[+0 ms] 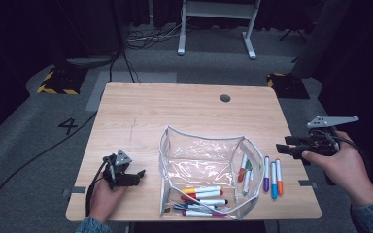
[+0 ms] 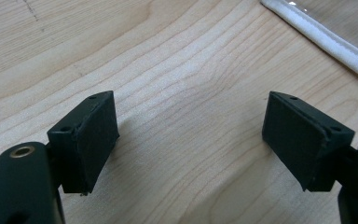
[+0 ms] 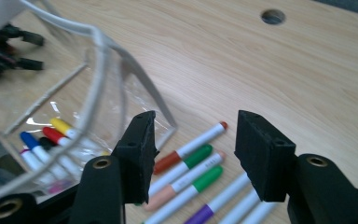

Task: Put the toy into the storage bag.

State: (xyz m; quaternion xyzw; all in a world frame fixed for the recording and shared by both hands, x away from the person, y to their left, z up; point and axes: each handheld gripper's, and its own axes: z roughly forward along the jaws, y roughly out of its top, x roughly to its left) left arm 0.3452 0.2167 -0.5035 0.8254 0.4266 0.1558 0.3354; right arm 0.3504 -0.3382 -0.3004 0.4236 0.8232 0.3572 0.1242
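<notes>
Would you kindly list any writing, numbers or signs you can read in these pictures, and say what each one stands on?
"4": a dark numeral on the grey floor, left of the table.
Small print on the barrels of the markers beside the clear pouch: too blurred to read.

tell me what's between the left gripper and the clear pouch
Nothing but bare table: in the high view the left gripper sits apart from the clear pouch.
</notes>
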